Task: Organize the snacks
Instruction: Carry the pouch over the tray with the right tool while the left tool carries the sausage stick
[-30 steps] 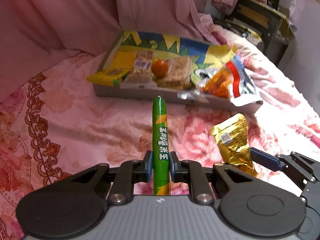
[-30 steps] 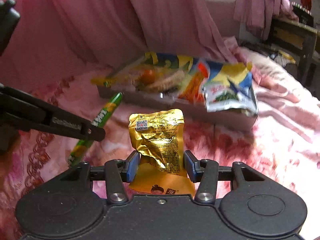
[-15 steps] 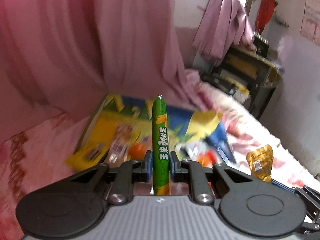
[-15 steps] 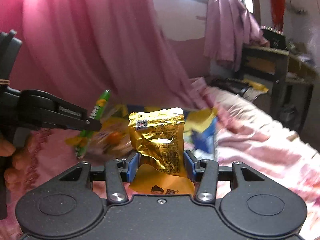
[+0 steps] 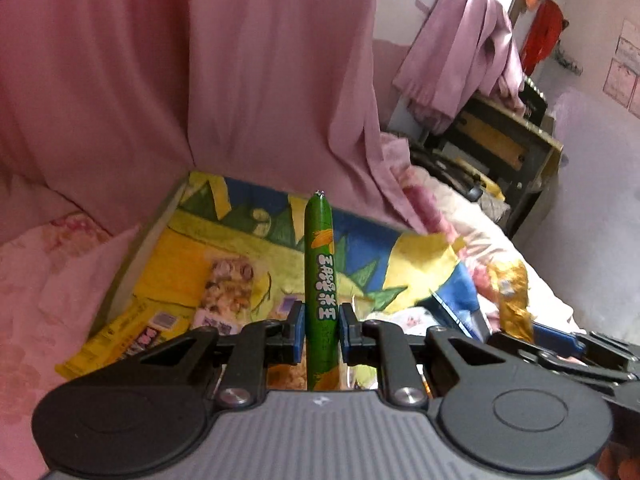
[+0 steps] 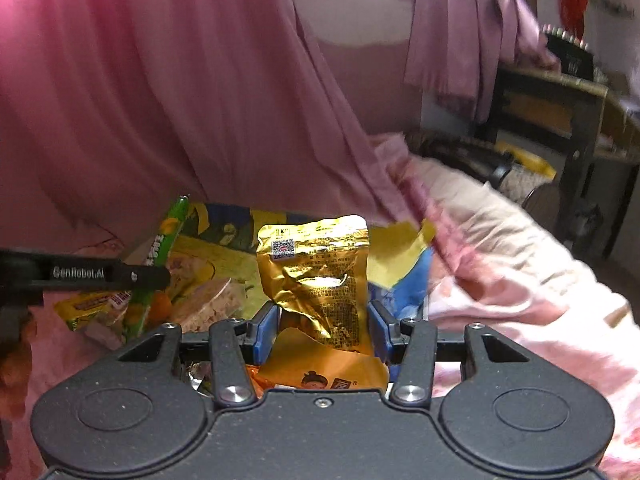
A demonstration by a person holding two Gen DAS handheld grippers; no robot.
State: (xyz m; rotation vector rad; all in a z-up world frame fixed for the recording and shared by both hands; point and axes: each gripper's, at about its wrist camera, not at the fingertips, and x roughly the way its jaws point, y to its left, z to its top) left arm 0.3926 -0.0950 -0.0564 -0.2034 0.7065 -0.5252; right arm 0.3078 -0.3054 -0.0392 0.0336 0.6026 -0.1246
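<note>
- We hold a slim green sausage stick [image 5: 320,280] in our left gripper [image 5: 320,324], fingers clamped on it, above the shallow colourful cardboard tray [image 5: 176,208].
- Our right gripper [image 6: 322,320] pinches a crinkled gold foil pouch [image 6: 316,268] over the tray.
- Several snacks already lie inside; both held ones remain to drop.

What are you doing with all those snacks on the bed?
A person is tidying snacks with a gripper in each hand. The left gripper has its fingers shut on a green sausage stick, held over the colourful box. The right gripper is holding a gold foil packet right beside it. Both snacks are in the air above the box, which already has other snack packets in it. Neither has been dropped in yet.
</note>
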